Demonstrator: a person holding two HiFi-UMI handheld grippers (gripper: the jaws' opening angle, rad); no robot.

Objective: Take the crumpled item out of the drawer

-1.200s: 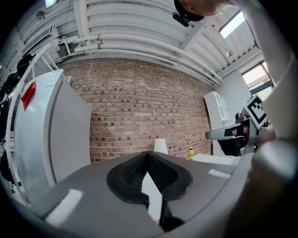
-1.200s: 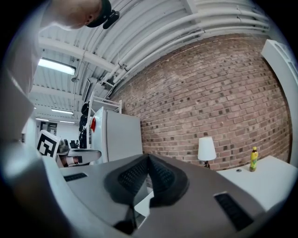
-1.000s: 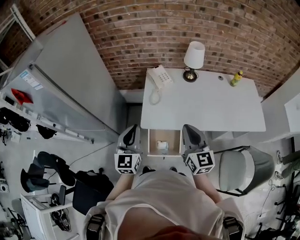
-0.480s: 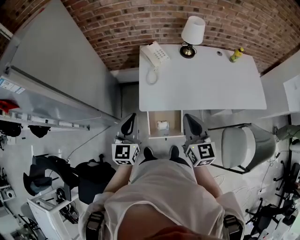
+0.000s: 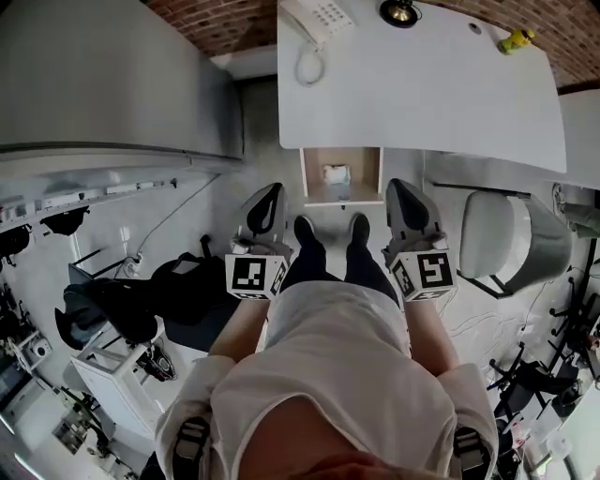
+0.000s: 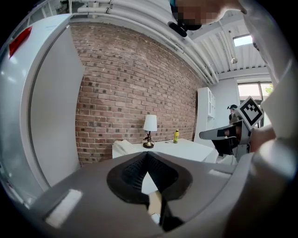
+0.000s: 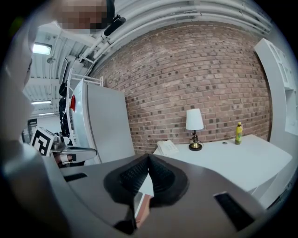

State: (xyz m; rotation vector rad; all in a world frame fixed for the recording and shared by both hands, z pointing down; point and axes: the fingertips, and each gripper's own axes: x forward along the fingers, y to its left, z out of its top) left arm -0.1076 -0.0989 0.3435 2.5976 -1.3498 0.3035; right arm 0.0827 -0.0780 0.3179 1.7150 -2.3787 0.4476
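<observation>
Under the white desk [image 5: 422,84] a wooden drawer [image 5: 313,175] stands pulled out. A small white crumpled item [image 5: 336,173] lies inside it. My left gripper [image 5: 267,195] hangs left of the drawer and nearer to me, shut and empty. My right gripper [image 5: 401,190] hangs to the drawer's right at the same distance, also shut with nothing in it. Both point toward the desk. In the left gripper view the left gripper [image 6: 148,157] has its black pads pressed together. The right gripper [image 7: 149,159] looks the same in the right gripper view.
On the desk are a white telephone [image 5: 319,14], a lamp [image 7: 194,123] and a yellow bottle [image 5: 517,39]. A grey-white chair [image 5: 511,239] stands to the right. A tall grey cabinet [image 5: 112,84] fills the left, with a black bag [image 5: 155,300] on the floor.
The desk and drawer have slid up and away in the head view as the person stepped back. Both grippers stay shut and level with each other.
</observation>
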